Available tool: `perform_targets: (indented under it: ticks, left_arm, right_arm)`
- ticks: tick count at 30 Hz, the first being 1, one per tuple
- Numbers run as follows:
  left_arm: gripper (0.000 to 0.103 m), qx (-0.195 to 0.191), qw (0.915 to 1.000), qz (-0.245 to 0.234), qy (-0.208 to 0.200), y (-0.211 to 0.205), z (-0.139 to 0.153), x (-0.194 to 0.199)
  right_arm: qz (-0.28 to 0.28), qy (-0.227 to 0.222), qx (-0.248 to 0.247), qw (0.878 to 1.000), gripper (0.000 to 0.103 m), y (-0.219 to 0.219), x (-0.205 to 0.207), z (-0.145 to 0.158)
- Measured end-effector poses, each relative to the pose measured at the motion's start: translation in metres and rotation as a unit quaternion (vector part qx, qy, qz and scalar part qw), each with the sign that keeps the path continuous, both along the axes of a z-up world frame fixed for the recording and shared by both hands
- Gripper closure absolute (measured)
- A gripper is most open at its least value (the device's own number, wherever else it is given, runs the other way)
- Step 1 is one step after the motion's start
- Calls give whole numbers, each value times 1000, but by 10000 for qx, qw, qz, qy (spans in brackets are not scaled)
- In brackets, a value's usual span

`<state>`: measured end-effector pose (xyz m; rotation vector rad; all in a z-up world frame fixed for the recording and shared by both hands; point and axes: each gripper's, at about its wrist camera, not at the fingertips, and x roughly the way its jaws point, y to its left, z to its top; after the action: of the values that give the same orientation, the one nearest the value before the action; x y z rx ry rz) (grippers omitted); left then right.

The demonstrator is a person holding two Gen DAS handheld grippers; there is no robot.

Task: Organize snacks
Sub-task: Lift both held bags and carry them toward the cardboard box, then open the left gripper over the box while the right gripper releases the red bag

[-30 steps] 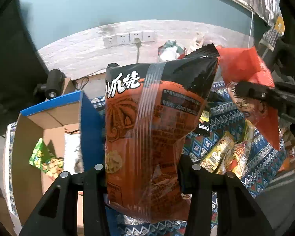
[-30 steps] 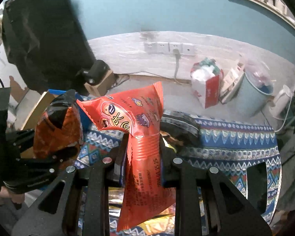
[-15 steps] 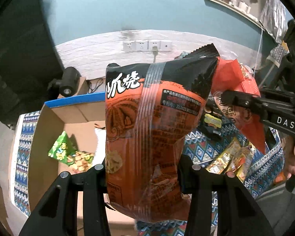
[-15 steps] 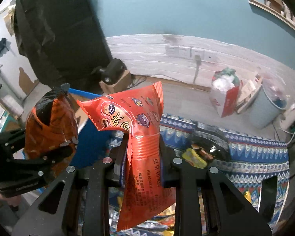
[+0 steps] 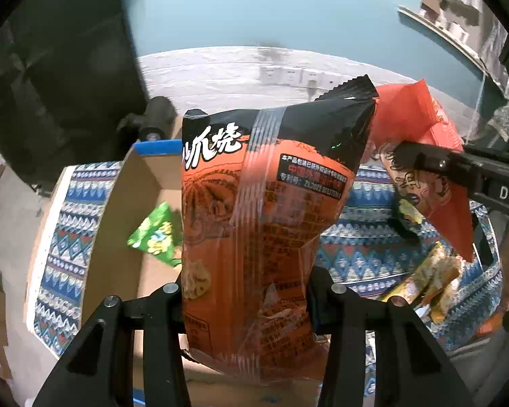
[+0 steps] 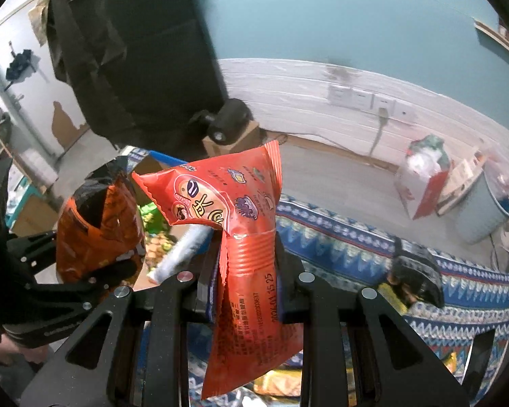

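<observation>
My left gripper is shut on an orange-and-black snack bag and holds it upright over the open cardboard box. A green snack bag lies inside the box. My right gripper is shut on a red snack bag, held in the air just right of the left one. The red bag also shows in the left wrist view, and the orange bag in the right wrist view.
The box has a blue rim and stands on a blue patterned cloth. Several loose snack packets lie on the cloth at the right. A dark packet lies further right. A black camera sits on a small carton behind.
Both grippers have moved left with their bags, from over the cloth to over the box. The box interior and green bag now sit directly behind the orange bag.
</observation>
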<state>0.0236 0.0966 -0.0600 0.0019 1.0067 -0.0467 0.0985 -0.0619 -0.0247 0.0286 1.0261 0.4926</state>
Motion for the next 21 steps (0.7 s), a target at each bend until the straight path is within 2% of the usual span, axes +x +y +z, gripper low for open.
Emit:
perform_targets:
  ticks: [21]
  left_arm:
    - [55, -78, 9963, 792, 335, 75, -20, -14]
  right_arm:
    - [587, 78, 120, 9982, 80, 97, 10, -4]
